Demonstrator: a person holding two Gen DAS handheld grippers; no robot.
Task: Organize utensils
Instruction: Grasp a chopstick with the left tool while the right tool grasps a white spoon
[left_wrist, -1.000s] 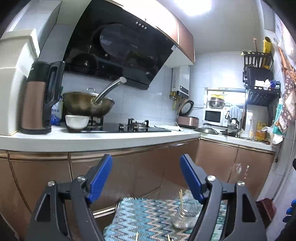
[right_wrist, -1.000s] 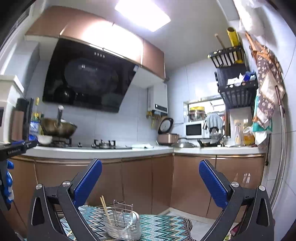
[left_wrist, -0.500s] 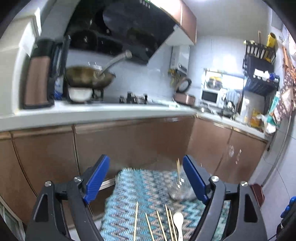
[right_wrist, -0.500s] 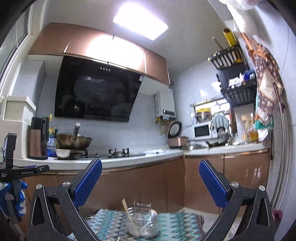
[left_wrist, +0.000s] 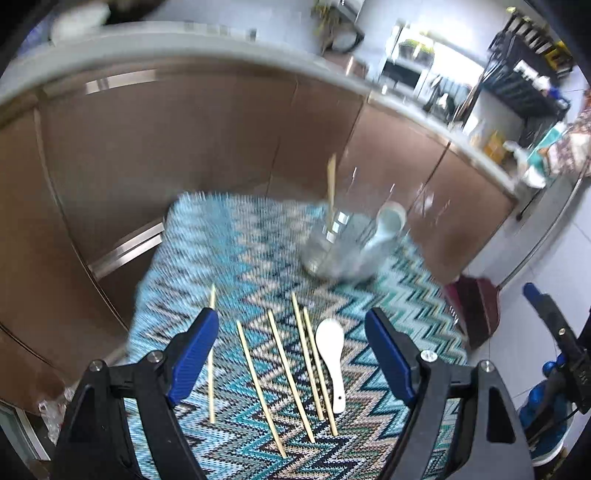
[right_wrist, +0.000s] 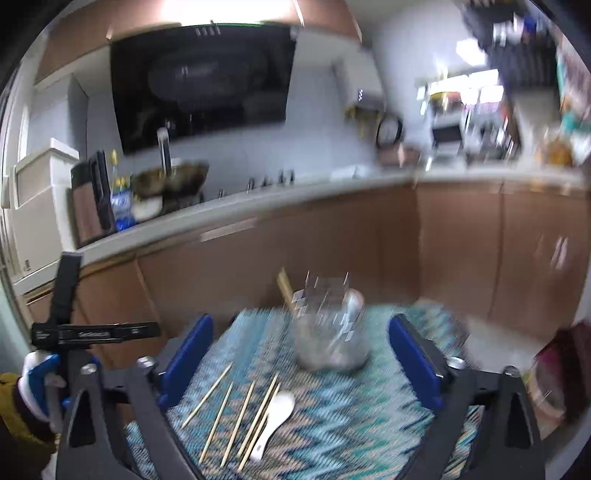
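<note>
Several wooden chopsticks (left_wrist: 280, 373) (right_wrist: 236, 417) lie side by side on a blue zigzag-patterned table mat (left_wrist: 236, 251) (right_wrist: 351, 424). A white ceramic spoon (left_wrist: 332, 354) (right_wrist: 275, 415) lies just right of them. Behind them stands a clear utensil holder (left_wrist: 340, 243) (right_wrist: 328, 332) holding a chopstick and a white spoon. My left gripper (left_wrist: 291, 350) is open and empty, held above the chopsticks. My right gripper (right_wrist: 301, 360) is open and empty, above the mat in front of the holder. Both views are motion-blurred.
Brown kitchen cabinets (left_wrist: 207, 147) (right_wrist: 461, 251) under a white counter (right_wrist: 258, 199) run behind the mat. A wok (right_wrist: 170, 181) and a brown kettle (right_wrist: 88, 199) sit on the counter. The other gripper's body shows at the left edge of the right wrist view (right_wrist: 66, 332).
Both grippers have tilted down toward the mat, so the loose chopsticks and spoon have come into view. Both stay open and empty.
</note>
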